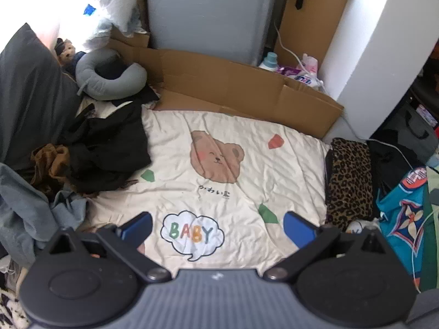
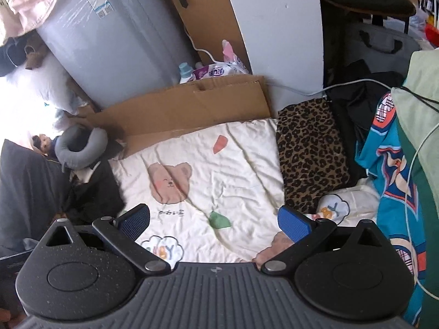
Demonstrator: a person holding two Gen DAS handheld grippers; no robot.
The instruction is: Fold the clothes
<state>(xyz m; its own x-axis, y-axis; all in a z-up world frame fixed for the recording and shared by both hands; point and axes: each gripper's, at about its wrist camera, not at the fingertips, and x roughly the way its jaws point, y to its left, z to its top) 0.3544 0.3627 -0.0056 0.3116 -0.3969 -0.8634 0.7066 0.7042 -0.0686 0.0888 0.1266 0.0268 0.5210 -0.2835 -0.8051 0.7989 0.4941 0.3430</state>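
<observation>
The left gripper hovered above a cream bedsheet printed with a bear face and a "BABY" cloud, its blue-padded jaws spread wide and holding nothing. The right gripper hung over the same bedsheet, jaws likewise wide apart and empty. In the left wrist view, the unfolded clothes lay heaped at about nine o'clock: a black garment sprawled over the sheet's edge, a brown garment bunched just beside it, and a grey-blue garment crumpled nearer the camera at eight o'clock. A folded leopard-print garment rested flat at three o'clock, at the sheet's edge, well apart from the heap; in the right wrist view the same leopard-print garment sat at about two o'clock, with dark clothing behind it. A grey neck pillow lay at ten o'clock beyond the black garment, touching a dark pillow. Flattened cardboard ran along the far edge of the sheet at twelve o'clock, with a grey appliance standing behind it. A blue patterned fabric hung at four o'clock.
</observation>
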